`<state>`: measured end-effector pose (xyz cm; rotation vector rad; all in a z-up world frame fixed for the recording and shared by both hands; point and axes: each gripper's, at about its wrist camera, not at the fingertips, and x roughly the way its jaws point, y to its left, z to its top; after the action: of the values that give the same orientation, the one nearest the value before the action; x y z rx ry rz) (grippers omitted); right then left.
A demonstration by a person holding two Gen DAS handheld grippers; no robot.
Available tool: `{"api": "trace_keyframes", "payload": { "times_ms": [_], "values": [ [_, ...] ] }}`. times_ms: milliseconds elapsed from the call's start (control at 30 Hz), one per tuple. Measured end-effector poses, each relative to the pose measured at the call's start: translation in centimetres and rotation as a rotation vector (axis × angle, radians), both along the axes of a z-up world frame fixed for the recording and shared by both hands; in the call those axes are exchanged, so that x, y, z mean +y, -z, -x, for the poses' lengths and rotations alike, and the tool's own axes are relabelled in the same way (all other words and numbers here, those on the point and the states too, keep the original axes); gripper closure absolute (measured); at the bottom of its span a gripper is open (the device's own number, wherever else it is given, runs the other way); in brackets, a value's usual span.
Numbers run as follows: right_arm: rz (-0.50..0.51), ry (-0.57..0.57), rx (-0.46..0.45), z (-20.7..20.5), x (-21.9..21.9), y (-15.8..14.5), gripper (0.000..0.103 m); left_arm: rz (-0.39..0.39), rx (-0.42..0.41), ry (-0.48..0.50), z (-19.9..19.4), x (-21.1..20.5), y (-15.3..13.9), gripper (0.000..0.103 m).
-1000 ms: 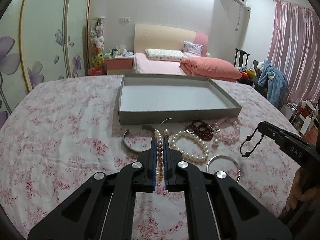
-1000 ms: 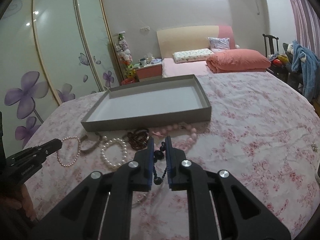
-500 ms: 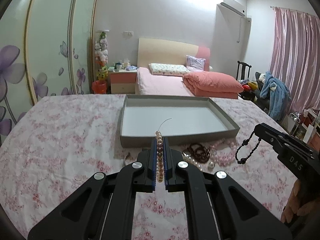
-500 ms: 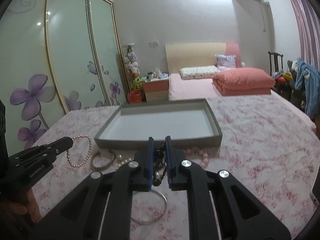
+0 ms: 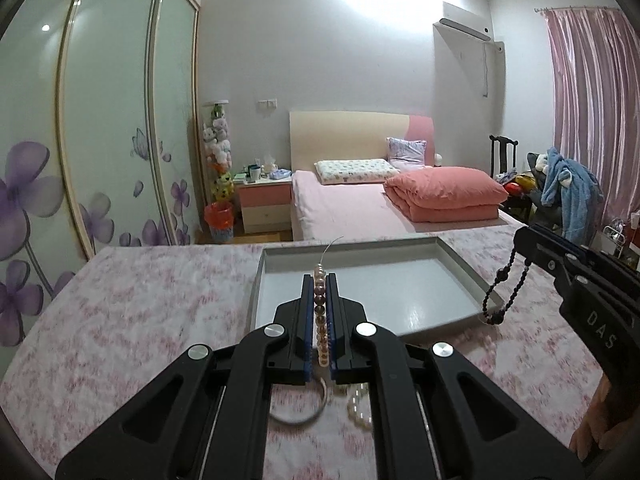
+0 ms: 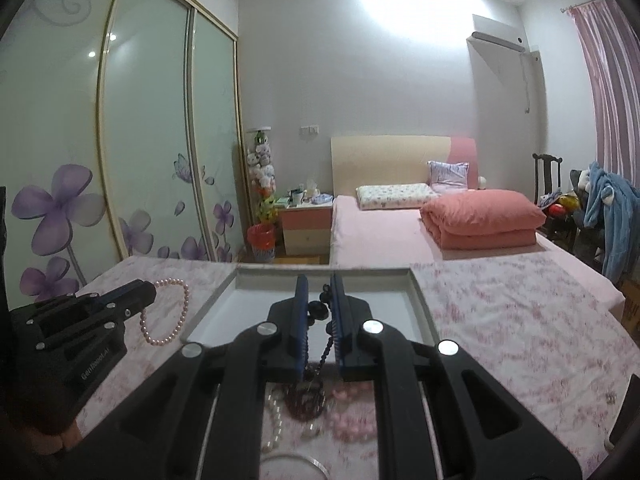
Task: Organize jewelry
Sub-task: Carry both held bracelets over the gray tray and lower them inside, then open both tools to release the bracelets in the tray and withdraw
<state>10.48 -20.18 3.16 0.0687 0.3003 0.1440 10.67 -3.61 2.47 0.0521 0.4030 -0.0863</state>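
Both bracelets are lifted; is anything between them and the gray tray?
Nothing visible. The left hand-held gripper holds the pearl bracelet near the gray tray, the right hand-held gripper holds the dark bead bracelet at its rim, and the tray floor looks bare.

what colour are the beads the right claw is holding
Black, or very dark: the bead strand hanging from the right claw shows best in the left wrist view.
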Motion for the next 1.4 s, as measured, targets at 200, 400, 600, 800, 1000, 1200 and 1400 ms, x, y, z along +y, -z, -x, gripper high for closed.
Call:
{"api": "trace_keyframes", "payload": {
  "times_ms": [200,400,600,800,1000,1200,1400],
  "values": [
    [-0.009,0.022,-0.008,-3.6,-0.5,-0.2,0.091,0.016,0.008,-0.002,-2.9,-0.4,0.4,0.096],
    [-0.041,0.021,0.055,-8.1,-1.1,1.2,0.091,0.014,0.039,0.008,-6.2,-1.1,1.3,0.096],
    [-0.051,0.009,0.121,-11.9,-0.8,3.0,0.091,0.019,0.085,0.027,-8.9,-1.6,2.5,0.097],
    [-0.085,-0.005,0.193,-15.0,-0.9,4.5,0.091,0.040,0.138,0.043,-11.2,-2.1,3.6,0.096],
    [-0.105,-0.008,0.217,-15.3,-1.6,4.9,0.066,0.080,0.159,0.040,-11.7,-1.6,3.5,0.096],
    [-0.113,0.002,0.207,-12.8,-2.7,4.4,0.066,0.078,0.128,-0.009,-10.1,0.3,2.3,0.086],
    [-0.108,-0.014,0.207,-8.9,-2.9,3.9,0.062,0.057,0.095,-0.043,-6.9,2.4,1.5,0.072]
  ]
}}
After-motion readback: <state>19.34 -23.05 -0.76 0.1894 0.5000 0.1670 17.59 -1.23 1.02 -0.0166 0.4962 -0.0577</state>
